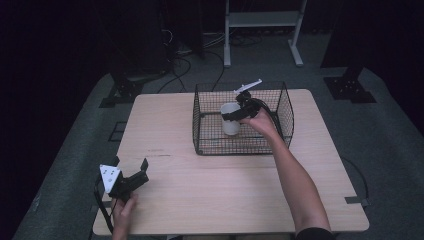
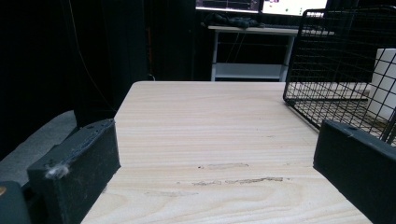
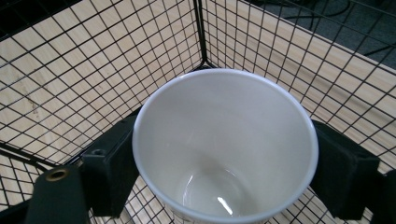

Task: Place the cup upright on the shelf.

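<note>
White cup gripped inside the wire basket

We see the right gripper with its two black jaws pressed against opposite sides of a white cup, holding it upright within the black wire basket (whether the cup's base touches the basket floor, we cannot tell). The basket sits on the far right part of the wooden table. Our left gripper rests low over the table's near left corner, well apart from the basket, its jaws spread wide with nothing between them.
</note>
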